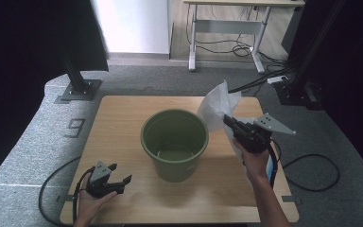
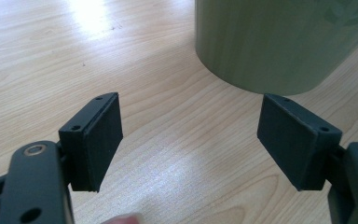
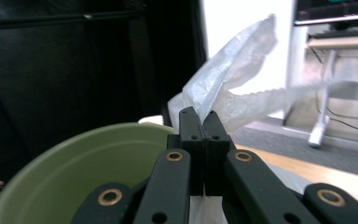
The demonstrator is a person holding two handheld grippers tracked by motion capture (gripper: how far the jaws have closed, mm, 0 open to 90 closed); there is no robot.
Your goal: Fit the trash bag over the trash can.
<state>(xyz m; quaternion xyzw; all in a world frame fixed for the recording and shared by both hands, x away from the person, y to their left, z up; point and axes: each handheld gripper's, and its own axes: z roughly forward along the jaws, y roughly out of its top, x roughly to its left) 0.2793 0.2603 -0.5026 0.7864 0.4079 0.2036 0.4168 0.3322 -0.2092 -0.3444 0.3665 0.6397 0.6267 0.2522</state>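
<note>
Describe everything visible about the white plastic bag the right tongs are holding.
The thin, translucent white plastic bag is crinkled and limp, with a serrated-looking edge in the right gripper view. The right tongs are shut on it, pinching it between the black jaws, so it is lifted off the light wooden table, just right of the round green plastic bucket. Part of it fans upward above the jaws; more hangs below the hand.

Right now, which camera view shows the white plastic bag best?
The right gripper view: the white plastic bag fills it up close, pinched between the shut jaws. The high view shows it smaller, beside the green bucket.
</note>
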